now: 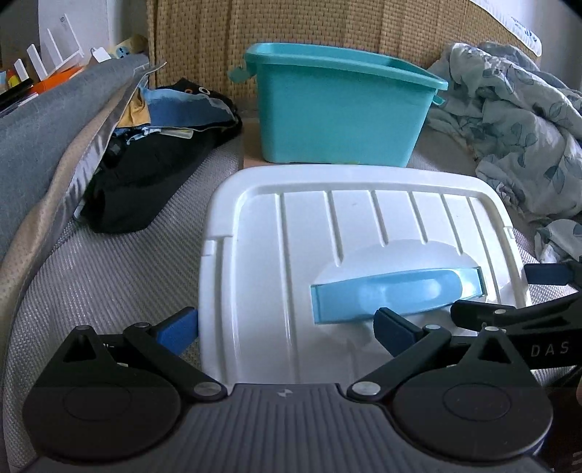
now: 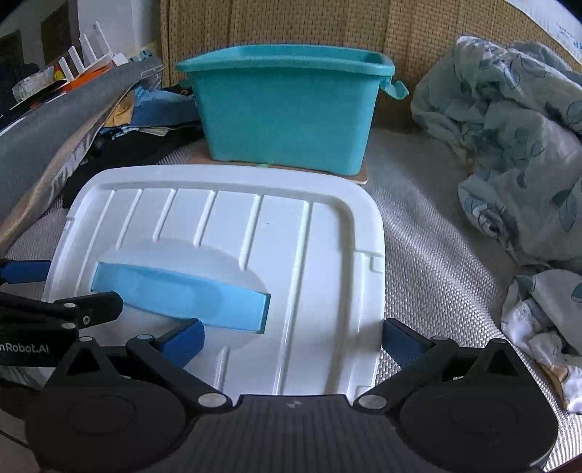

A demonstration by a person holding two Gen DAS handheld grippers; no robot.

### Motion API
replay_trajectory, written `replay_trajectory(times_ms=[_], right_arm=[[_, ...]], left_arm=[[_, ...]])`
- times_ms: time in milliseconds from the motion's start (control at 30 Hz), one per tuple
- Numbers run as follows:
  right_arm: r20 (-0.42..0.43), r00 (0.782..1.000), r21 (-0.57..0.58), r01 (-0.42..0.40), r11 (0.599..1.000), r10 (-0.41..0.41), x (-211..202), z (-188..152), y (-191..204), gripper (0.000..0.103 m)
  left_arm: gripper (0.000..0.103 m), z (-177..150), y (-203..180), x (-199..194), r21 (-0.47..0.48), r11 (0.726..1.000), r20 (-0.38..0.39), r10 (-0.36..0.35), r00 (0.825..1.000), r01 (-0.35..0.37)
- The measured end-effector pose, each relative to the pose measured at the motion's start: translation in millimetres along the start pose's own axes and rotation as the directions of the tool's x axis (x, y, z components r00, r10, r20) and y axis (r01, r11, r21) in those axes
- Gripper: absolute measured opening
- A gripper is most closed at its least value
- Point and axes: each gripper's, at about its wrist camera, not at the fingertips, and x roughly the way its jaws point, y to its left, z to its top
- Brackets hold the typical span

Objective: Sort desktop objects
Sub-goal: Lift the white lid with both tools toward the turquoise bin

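A white ribbed lid point(image 1: 327, 233) with a light blue handle point(image 1: 396, 291) lies flat on the woven mat; it also shows in the right wrist view point(image 2: 291, 240), handle point(image 2: 178, 294). My left gripper point(image 1: 287, 331) is open, its fingers straddling the lid's near left part. My right gripper point(image 2: 294, 340) is open, its fingers straddling the lid's near right part. Each gripper shows at the edge of the other's view. A teal bin point(image 1: 338, 109) stands upright behind the lid, also in the right wrist view point(image 2: 287, 105).
Dark folded clothes point(image 1: 152, 160) and a grey cushion point(image 1: 47, 131) lie at the left. A crumpled floral blanket point(image 2: 509, 152) lies at the right. A woven rattan wall point(image 1: 291, 25) is behind. A thin board point(image 2: 360, 176) is under the bin.
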Motion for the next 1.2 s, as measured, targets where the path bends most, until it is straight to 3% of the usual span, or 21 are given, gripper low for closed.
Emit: replay_trajectory(times_ms=[633, 1200], right_arm=[[0.102, 0.995, -0.012, 0.013, 1.0, -0.011, -13.6, 10.8, 0.1, 0.103], [0.166, 0.986, -0.053, 0.031, 0.998, -0.022, -22.2, 18.2, 4.6, 0.103]], left_arm=[[0.103, 11.8, 1.3, -14.2, -0.009, 1.0, 0.093, 0.007, 0.996, -0.006], [0.103, 19.3, 3.7, -19.7, -0.027, 1.0, 0.123, 0.004, 0.992, -0.001]])
